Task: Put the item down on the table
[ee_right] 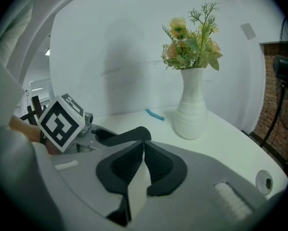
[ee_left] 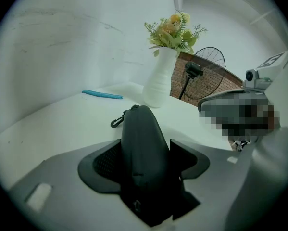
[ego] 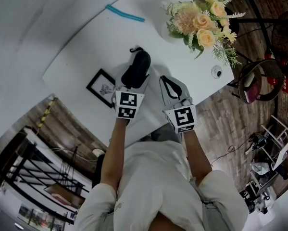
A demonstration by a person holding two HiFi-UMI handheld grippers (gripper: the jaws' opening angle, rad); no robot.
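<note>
Holding: left claw (ee_left: 146,147) clamps the black case (ee_left: 141,126) over the table (ee_left: 62,124), near its front edge.
Right claw (ee_right: 143,144): clenched, empty.
Risk: released too high, the case may roll off.

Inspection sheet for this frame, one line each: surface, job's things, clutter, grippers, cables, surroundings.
Surface: white table.
Job's things: black case in the left gripper, over the table; whether it touches the table is unclear.
Clutter: vase of flowers, blue stick, frame, small disc.
Grippers: left gripper shut on the case; right gripper shut, empty.
Cables: what looks like one thin cable on the floor.
Surroundings: white wall, fan, chair.
</note>
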